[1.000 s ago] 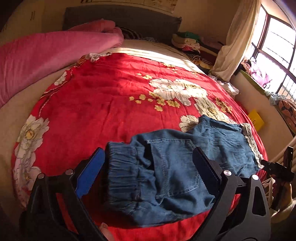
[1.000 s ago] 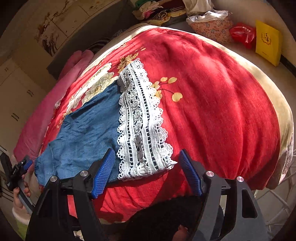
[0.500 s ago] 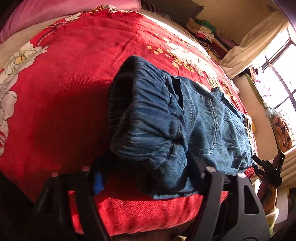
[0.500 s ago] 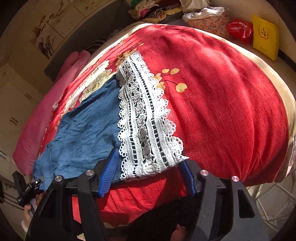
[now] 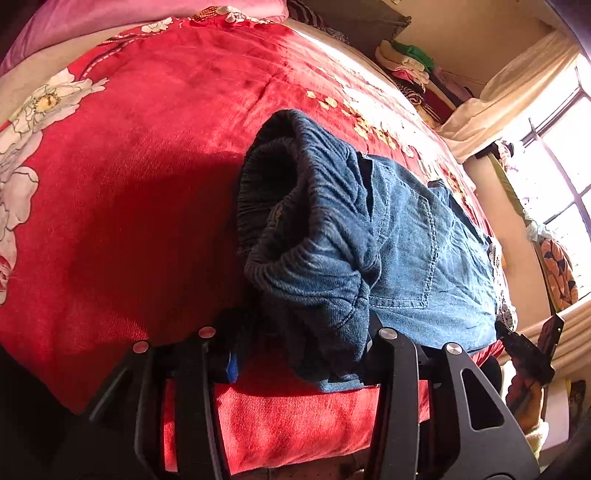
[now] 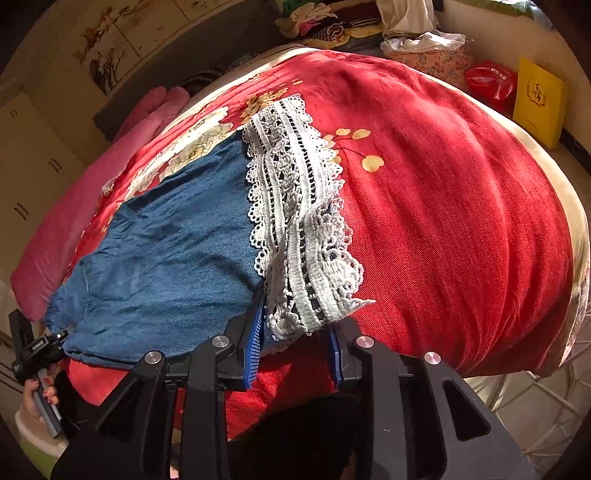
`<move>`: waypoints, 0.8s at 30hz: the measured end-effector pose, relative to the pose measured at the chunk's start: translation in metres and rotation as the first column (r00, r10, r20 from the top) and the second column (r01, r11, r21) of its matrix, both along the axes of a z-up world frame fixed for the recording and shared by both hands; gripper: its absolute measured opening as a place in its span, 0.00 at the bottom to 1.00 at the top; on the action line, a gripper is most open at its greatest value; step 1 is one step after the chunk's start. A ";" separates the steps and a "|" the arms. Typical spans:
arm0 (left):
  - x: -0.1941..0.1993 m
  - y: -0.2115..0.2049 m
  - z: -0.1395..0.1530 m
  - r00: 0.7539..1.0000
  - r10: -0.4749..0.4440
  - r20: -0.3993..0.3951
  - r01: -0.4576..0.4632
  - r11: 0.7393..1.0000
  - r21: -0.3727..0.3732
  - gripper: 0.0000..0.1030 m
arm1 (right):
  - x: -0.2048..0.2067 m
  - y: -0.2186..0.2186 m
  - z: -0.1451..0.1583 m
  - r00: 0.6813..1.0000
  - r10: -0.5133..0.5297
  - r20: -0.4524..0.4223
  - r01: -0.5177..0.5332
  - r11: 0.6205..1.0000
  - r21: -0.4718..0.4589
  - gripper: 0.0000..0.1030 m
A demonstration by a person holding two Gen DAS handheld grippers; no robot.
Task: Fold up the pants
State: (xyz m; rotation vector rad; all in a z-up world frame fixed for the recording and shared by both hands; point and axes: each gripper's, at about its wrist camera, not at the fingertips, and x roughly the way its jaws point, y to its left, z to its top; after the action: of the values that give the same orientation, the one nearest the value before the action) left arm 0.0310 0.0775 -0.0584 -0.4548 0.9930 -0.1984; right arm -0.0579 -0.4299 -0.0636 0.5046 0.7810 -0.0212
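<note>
Pinching denim pants [image 5: 369, 240], lace hem [image 6: 299, 225]: both claws.

Pants [image 5: 399, 236] lie across the near edge of the bedspread [image 5: 147, 155], waistband end [image 5: 295, 221] bunched between the fingers of the left gripper [image 5: 299, 354], lace hem [image 6: 299, 221] between those of the right gripper [image 6: 295, 350]. Pillow [image 6: 92, 199] lies on the bed behind the pants and left in the right wrist view. Stacked clothes [image 6: 325, 22] sit beyond the bed's far end; a box [image 6: 539, 103] stands off its far right side.
</note>
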 end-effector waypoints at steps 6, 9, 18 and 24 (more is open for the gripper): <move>-0.007 0.001 0.036 0.999 0.020 0.048 -0.024 0.996 0.082 0.60 | -0.016 -0.013 0.012 0.998 -0.042 0.041 0.039 0.996 0.076 0.47; -0.014 0.003 0.059 0.994 0.050 0.097 -0.066 0.983 0.170 0.69 | -0.024 -0.020 0.014 0.997 -0.058 0.051 0.053 0.994 0.098 0.47; 0.015 -0.051 0.109 0.979 -0.066 0.195 0.023 0.976 0.216 0.86 | -0.030 -0.019 0.008 0.997 -0.069 0.046 0.060 0.985 0.161 0.63; 0.059 -0.158 0.114 0.933 -0.296 0.205 0.247 0.940 0.233 0.88 | -0.024 -0.008 0.003 0.995 -0.081 0.053 0.071 0.984 0.162 0.64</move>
State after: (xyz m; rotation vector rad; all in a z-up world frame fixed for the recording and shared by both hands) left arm 0.0899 -0.0802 0.0553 -0.0983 0.8269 -0.3889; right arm -0.0823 -0.4378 -0.0605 0.6843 0.7086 -0.0143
